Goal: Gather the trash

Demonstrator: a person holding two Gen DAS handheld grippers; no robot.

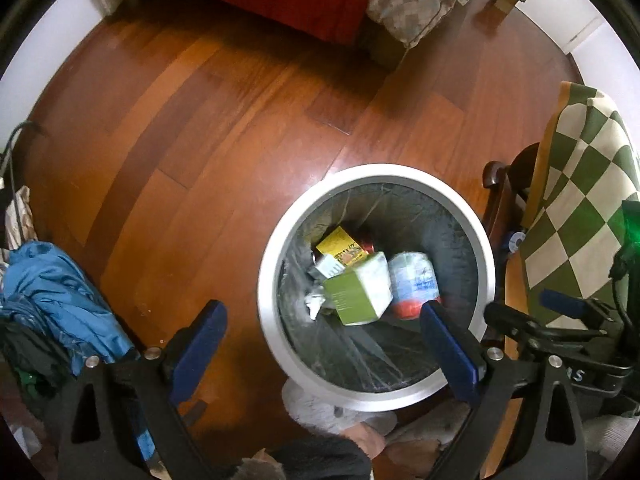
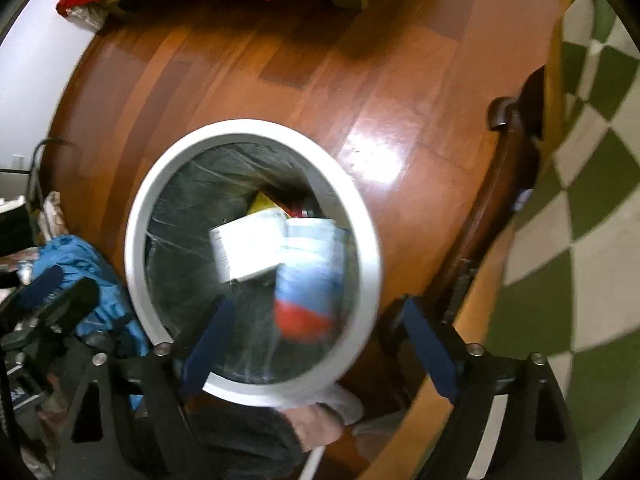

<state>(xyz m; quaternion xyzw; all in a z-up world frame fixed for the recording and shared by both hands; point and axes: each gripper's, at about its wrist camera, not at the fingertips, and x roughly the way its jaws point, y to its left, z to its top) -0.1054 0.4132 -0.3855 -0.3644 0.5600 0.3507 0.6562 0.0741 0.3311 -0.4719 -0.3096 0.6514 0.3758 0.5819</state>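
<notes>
A: Left view, sweeping left to right. Blue jacket [image 1: 60, 300] heaped on the floor [image 1: 224, 120] at 9 o'clock. Left gripper [image 1: 320, 322] hung over the near-left side of the bin [image 1: 378, 398], jaws released and wide, nothing between them.

B: Trash?

A: All I could see sat inside the bin, at 4 o'clock in that view. Yellow box [image 1: 340, 246] deepest, green-and-white carton [image 1: 358, 292] on top of it, and a plastic bottle with a red cap [image 1: 412, 284] touching the carton's right side. Crumpled paper [image 1: 316, 302] at the carton's lower left. Bin lined with a thin clear bag [image 1: 360, 352].

B: Right side?

A: Right gripper [image 2: 316, 320] was over the same bin [image 2: 136, 240], jaws also spread and empty. View blurred, but the bottle [image 2: 308, 280] and carton [image 2: 248, 248] read the same. Checkered cloth [image 2: 580, 220] at 3 o'clock.

B: Handling?

A: My read: everything in there was light. Carton likely empty, stiff at the edges, would crush mid-panel, so pinch across a corner. Bottle smooth and round, could roll out of a grip; take it at the neck, below the cap. Paper soft, grab anywhere. Liner flimsy, could snag a fingertip.

B: Loose trash outside?

A: None I could make out.
</notes>
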